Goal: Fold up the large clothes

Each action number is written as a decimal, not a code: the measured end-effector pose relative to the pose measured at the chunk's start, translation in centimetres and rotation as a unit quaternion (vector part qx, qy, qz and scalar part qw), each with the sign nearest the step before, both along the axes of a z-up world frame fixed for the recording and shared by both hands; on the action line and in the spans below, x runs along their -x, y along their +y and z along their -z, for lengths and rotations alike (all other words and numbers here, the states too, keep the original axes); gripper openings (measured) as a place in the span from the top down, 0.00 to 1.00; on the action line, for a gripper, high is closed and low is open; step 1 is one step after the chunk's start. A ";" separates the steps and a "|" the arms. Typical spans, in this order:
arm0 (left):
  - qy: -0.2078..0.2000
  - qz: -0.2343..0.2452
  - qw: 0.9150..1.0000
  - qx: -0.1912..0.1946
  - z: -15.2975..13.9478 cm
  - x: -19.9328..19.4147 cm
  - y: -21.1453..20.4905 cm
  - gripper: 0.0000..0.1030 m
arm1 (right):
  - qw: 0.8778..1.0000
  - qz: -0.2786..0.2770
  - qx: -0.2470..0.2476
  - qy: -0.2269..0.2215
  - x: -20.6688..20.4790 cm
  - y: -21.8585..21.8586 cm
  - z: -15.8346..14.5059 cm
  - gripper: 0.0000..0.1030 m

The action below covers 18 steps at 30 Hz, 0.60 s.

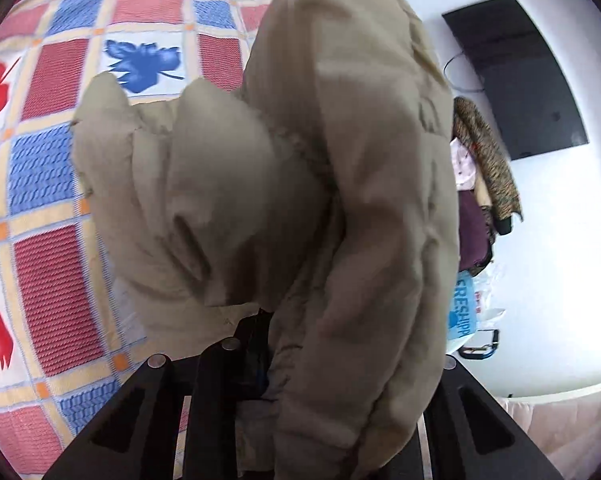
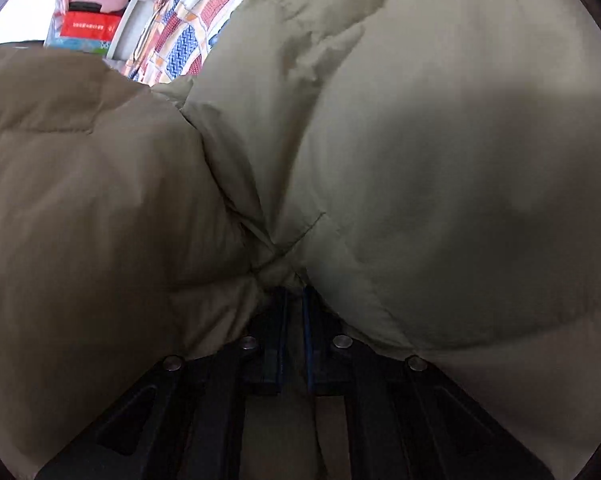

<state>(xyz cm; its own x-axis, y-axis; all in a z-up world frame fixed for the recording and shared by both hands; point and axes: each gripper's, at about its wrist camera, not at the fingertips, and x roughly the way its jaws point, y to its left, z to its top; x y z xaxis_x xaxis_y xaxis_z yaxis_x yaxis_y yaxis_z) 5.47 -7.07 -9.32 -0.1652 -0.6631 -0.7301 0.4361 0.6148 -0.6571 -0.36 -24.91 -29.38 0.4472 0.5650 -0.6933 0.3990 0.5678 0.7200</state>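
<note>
A large beige padded jacket [image 1: 320, 184] hangs bunched in the left wrist view, lifted above a bed with a red, blue and white leaf-patterned quilt [image 1: 52, 160]. My left gripper [image 1: 266, 320] is shut on a fold of the jacket; the cloth drapes over and hides its right finger. In the right wrist view the same jacket [image 2: 420, 160] fills nearly the whole frame. My right gripper [image 2: 294, 292] is shut on a pinched seam of the jacket, with cloth between the two pads.
A white wall with a dark wall-mounted screen [image 1: 516, 76] is at the right. Below it lies a pile of clothes and bags [image 1: 480, 200]. A pink bed edge [image 1: 560, 416] shows bottom right. A red box on a shelf [image 2: 90, 26] is far off.
</note>
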 end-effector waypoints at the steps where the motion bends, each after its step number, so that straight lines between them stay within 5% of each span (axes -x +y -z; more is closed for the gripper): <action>1: -0.001 0.004 1.000 -0.007 0.0 0.1 -1.1 0.75 | 1.000 0.005 -0.014 -0.001 0.1 -0.3 0.3 0.94; 7: -0.026 0.039 0.998 -0.034 0.3 0.3 -6.4 0.72 | 0.998 0.039 -0.056 -0.016 2.7 -4.4 -1.1 0.94; 10: -0.012 0.057 0.998 -0.030 2.2 0.3 -8.6 0.52 | 0.998 0.055 -0.021 -0.021 5.4 -7.4 -3.1 0.94; 13: -0.004 0.065 0.997 -0.032 5.0 1.4 -11.5 0.51 | 0.997 0.078 0.007 -0.016 8.3 -10.1 -4.5 0.94; 16: 0.023 0.066 0.997 -0.019 7.2 1.6 -13.2 0.33 | 0.993 0.117 0.018 -0.009 11.8 -12.7 -5.4 0.93; 17: 0.031 0.064 0.997 -0.014 8.2 1.5 -13.8 0.30 | 0.992 0.126 0.020 -0.006 12.7 -13.3 -5.5 0.86; 18: 0.033 0.065 0.997 -0.016 8.9 1.5 -14.4 0.30 | 0.991 0.135 0.022 -0.004 13.7 -13.7 -5.7 0.66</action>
<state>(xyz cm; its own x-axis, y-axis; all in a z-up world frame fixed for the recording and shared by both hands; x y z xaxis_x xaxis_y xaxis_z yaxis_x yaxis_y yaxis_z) 4.00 -21.44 -18.21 -0.2965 -0.6091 -0.7356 0.4712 0.5766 -0.6675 -14.07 -38.64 -23.66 0.5845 0.3932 -0.7098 0.5345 0.4717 0.7013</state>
